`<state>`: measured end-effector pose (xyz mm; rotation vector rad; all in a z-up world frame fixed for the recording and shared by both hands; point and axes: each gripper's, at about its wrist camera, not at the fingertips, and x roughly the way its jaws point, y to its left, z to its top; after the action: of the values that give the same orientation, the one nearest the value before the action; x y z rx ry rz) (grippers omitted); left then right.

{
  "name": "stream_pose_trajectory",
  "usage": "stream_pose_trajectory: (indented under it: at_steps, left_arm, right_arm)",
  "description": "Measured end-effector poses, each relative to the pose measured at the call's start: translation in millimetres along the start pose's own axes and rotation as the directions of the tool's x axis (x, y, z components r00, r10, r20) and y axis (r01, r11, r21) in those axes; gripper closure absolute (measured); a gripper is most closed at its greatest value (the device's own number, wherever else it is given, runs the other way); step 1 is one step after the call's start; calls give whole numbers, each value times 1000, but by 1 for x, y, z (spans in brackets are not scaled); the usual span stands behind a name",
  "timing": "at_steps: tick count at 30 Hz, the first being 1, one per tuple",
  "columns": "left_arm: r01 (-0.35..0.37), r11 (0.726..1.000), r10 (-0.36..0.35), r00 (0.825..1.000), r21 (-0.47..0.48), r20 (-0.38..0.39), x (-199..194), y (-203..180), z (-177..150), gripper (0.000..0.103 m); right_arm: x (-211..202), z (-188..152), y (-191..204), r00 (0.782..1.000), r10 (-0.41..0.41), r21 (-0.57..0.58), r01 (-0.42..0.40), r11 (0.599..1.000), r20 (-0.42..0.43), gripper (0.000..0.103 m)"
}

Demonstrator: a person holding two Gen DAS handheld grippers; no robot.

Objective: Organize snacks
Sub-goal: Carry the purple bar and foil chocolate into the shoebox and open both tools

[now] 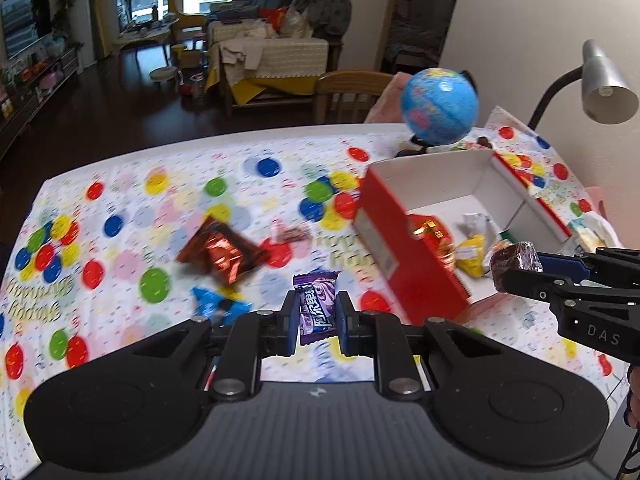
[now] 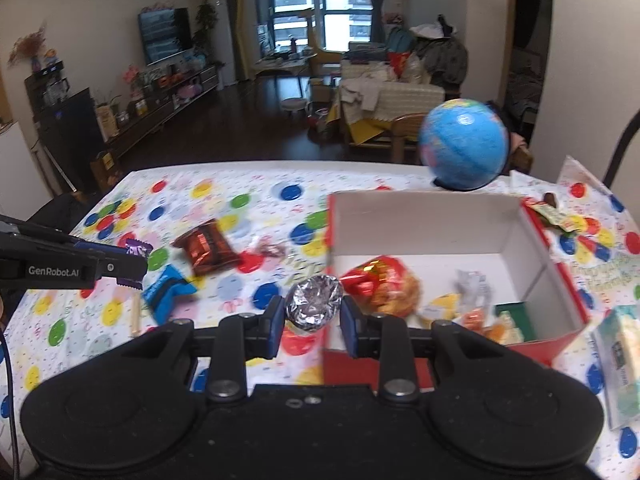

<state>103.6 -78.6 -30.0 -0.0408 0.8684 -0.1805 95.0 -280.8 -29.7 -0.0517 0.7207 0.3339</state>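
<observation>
My left gripper (image 1: 318,312) is shut on a purple candy (image 1: 316,308) and holds it above the tablecloth, left of the red box (image 1: 404,264). My right gripper (image 2: 313,312) is shut on a round foil-wrapped chocolate (image 2: 314,304), just left of the box's near-left corner (image 2: 332,344). The box is white inside (image 2: 440,232) and holds several wrapped snacks (image 2: 384,288). On the cloth lie a copper-brown packet (image 1: 222,254), a blue packet (image 1: 216,304) and a small dark candy (image 1: 294,234). The right gripper also shows in the left wrist view (image 1: 516,268), the left gripper in the right wrist view (image 2: 132,264).
A blue globe (image 1: 440,106) stands behind the box. A desk lamp (image 1: 604,84) leans in at the far right. A green-white packet (image 2: 620,356) lies right of the box, and wrapped snacks (image 2: 556,216) behind it. A wooden chair (image 1: 348,92) is beyond the table's far edge.
</observation>
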Motion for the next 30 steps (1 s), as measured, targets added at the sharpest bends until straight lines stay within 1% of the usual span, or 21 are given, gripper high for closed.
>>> stream_pose_trajectory:
  at_steps: [9,16,23,30]
  left_arm:
    - [31,998,-31,1000,53,3,19,-55,19,85]
    - [56,995,-55,998,88,-16,42,-94,34,85]
    - [56,992,-50,997,117,-54,73,-124,45,85]
    - [60,989,-48,995,138,-91,104,-146,56,85]
  right_arm:
    - [-8,-2,-50,998,-55,23,54,998,13,75]
    - [-6,-3,-92,994,-105,51,105,993,12,75]
    - [7,-7,-133,987,-159,81,160,984,-19,75]
    - [27,-9,-165,982,-177,119,183,976,-61,75]
